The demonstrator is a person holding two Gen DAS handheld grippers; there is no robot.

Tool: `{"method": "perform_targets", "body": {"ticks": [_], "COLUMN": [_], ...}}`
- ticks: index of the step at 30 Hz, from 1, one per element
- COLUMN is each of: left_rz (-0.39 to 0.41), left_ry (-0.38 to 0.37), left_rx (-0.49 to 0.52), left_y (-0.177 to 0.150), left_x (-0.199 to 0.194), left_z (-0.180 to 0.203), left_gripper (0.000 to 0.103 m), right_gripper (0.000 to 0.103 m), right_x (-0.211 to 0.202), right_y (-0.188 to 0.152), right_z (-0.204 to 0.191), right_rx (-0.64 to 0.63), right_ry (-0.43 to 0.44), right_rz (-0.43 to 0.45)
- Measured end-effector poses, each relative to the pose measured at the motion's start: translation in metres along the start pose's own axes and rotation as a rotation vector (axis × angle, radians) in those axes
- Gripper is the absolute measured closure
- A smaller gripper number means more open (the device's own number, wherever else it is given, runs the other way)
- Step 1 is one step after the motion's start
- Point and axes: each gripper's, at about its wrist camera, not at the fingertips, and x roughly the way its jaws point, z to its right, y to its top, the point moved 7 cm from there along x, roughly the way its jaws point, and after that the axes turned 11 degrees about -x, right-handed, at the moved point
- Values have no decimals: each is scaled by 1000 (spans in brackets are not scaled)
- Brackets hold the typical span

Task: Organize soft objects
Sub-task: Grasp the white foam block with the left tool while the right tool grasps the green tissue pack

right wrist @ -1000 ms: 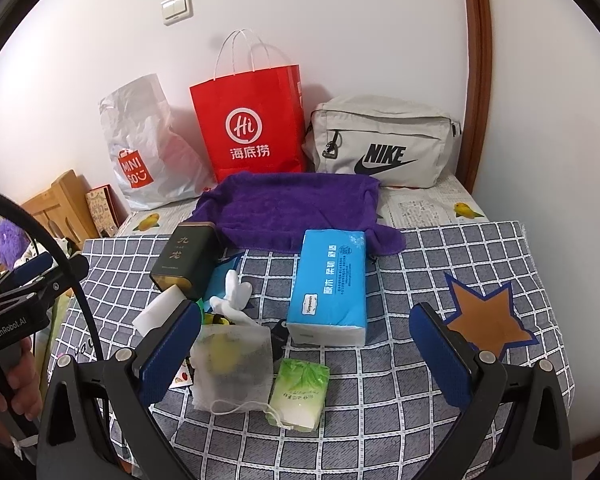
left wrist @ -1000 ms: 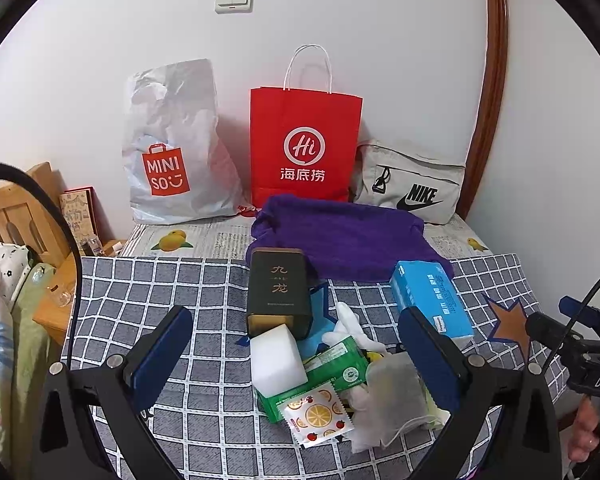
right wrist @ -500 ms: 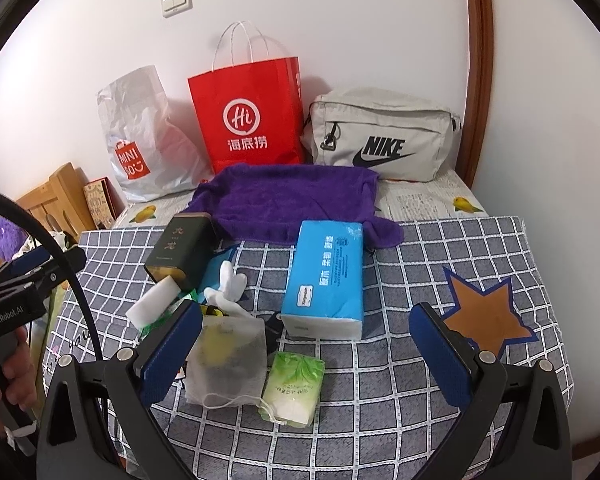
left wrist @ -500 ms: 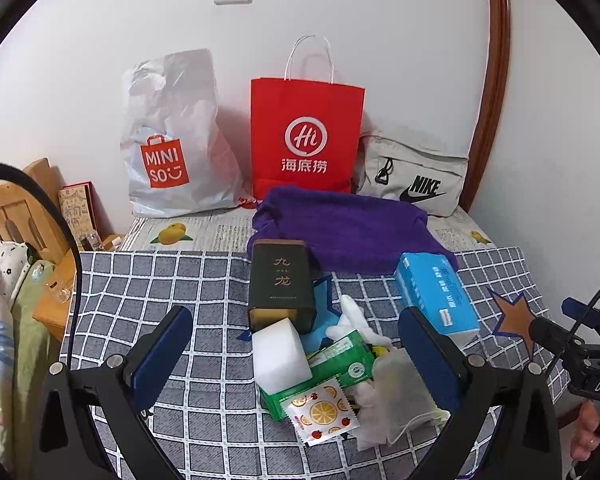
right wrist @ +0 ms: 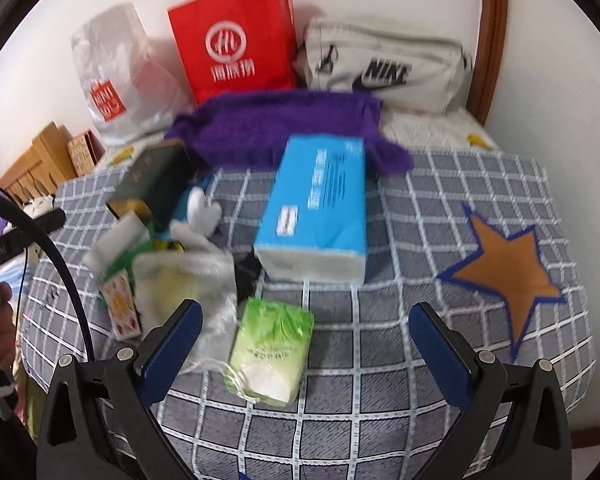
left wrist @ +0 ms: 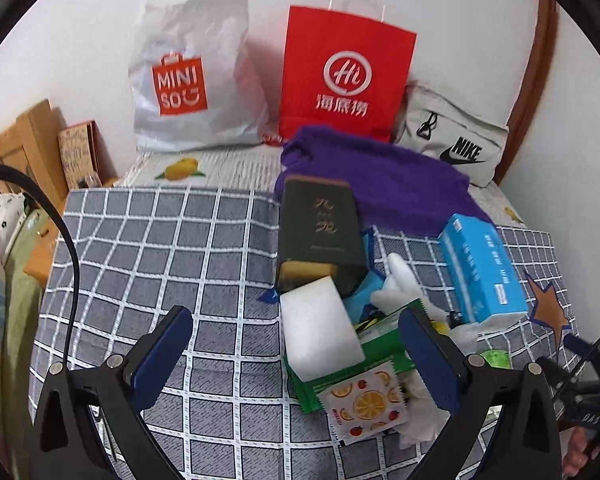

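A pile lies on the checked cloth (left wrist: 160,256): a white sponge block (left wrist: 320,328), a green packet (left wrist: 352,364), a fruit-print sachet (left wrist: 364,404), a white plush toy (left wrist: 400,288), a white mesh pouch (right wrist: 188,280), a small green tissue pack (right wrist: 270,348), a blue tissue pack (right wrist: 316,208) and a dark tea box (left wrist: 320,224). A purple towel (right wrist: 284,124) lies behind. My left gripper (left wrist: 296,354) is open, just before the sponge. My right gripper (right wrist: 306,350) is open, over the green tissue pack.
A Miniso plastic bag (left wrist: 188,68), a red paper bag (left wrist: 344,76) and a grey Nike bag (right wrist: 384,64) stand against the back wall. A wooden headboard (left wrist: 20,144) is at the left. An orange star patch (right wrist: 508,264) marks the cloth's right side.
Both grippers have moved forward and down toward the pile. The objects have not moved. Both stay open.
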Motion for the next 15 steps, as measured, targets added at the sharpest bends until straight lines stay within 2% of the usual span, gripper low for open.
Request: {"method": "perform_targets", "body": {"ticks": [3, 6, 15], "left_rz": [-30, -52, -107], "left_ry": [5, 18, 32], "left_rx": [-9, -8, -14], "left_y": [-4, -8, -16], "left_x": [14, 24, 48], "left_z": [-5, -7, -11], "left_gripper": [0, 0, 0], "right_gripper": [5, 13, 14], "right_x": [19, 38, 72], "right_y": [-11, -22, -33], "right_z": [-1, -2, -13], "right_rx": [3, 12, 18], "right_ry": [4, 20, 56], "right_rz": [-43, -91, -145]}}
